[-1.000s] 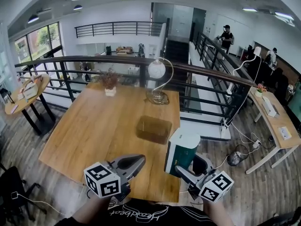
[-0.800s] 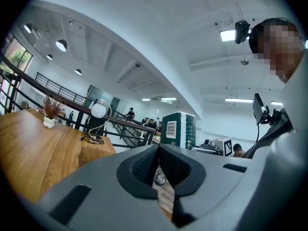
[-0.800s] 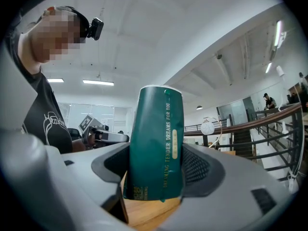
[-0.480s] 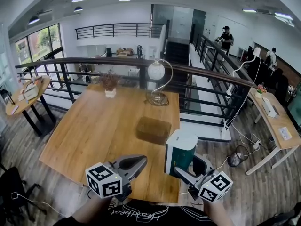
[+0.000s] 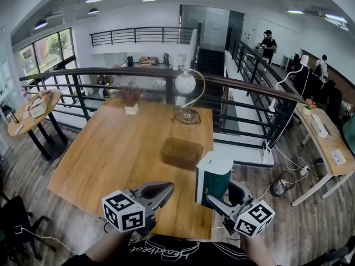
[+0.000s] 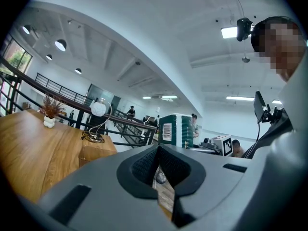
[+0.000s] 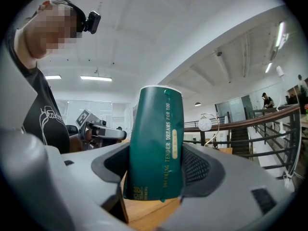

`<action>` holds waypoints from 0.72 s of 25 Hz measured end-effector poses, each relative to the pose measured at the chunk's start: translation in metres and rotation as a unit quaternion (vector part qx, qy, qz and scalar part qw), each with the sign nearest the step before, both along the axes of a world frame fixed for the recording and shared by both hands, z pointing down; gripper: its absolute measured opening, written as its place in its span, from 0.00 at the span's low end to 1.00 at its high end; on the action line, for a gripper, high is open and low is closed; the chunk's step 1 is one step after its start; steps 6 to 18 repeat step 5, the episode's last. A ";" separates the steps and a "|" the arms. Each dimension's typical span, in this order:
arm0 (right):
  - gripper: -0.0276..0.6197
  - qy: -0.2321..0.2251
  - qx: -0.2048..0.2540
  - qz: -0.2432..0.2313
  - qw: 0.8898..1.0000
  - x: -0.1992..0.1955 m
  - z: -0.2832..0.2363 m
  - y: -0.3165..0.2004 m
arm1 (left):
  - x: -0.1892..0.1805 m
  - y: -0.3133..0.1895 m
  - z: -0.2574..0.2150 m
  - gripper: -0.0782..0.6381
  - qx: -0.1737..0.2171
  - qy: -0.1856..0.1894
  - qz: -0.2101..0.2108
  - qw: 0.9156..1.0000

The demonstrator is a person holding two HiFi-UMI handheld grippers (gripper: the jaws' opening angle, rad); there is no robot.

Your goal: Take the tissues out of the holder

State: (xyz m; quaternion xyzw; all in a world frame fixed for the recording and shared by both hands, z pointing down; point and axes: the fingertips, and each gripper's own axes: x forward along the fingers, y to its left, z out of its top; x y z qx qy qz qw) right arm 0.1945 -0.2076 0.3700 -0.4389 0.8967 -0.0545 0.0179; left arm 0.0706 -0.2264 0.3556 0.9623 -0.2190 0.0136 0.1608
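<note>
**Tissue pack is out, and almost nothing has moved in the last second**

The teal tissue pack (image 5: pixel 213 179) stands upright on the near side of the brown holder (image 5: pixel 182 152) and a bit to its right. It's clear of the holder, not inside it. Compared with a second ago it's in the same spot and the same pose, and I honestly can't see any shift.

The right gripper (image 5: pixel 215 200) is clamped on the lower part of the pack. In the right gripper view the pack fills the gap and both jaws press on its sides. Its bottom edge is either on the wooden table (image 5: pixel 111 148) or just above it, I can't tell which. The grip looks the same as in the earlier pictures.

The left gripper (image 5: pixel 160 190) is nearer the person than the holder and off to its left. Its jaws are pinched together on nothing, and its own view shows only a thin slit between them. It has crept slightly toward the pack, and that's the only motion I can find.

On the far side of the holder there's a globe lamp (image 5: pixel 187 96), and to the far left a small potted plant (image 5: pixel 130 98). Both sit where they were.

My read is that the pulling-out part is done and this is a pause before letting go. I can't see into the holder to check for anything left inside. The pack is tall and sits closer to the table's right edge than the holder does, so a sloppy release could tip it.
</note>
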 end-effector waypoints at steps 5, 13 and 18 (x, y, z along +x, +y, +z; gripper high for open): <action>0.55 0.006 -0.002 -0.002 1.000 -0.002 0.003 -0.005 | 0.000 -0.004 0.002 0.13 -0.003 -0.002 0.000 1.000; 0.55 0.006 -0.002 -0.002 1.000 -0.002 0.003 -0.005 | 0.000 -0.004 0.002 0.13 -0.003 -0.002 0.000 1.000; 0.55 0.006 -0.002 -0.002 1.000 -0.002 0.003 -0.005 | 0.000 -0.004 0.002 0.13 -0.003 -0.002 0.000 1.000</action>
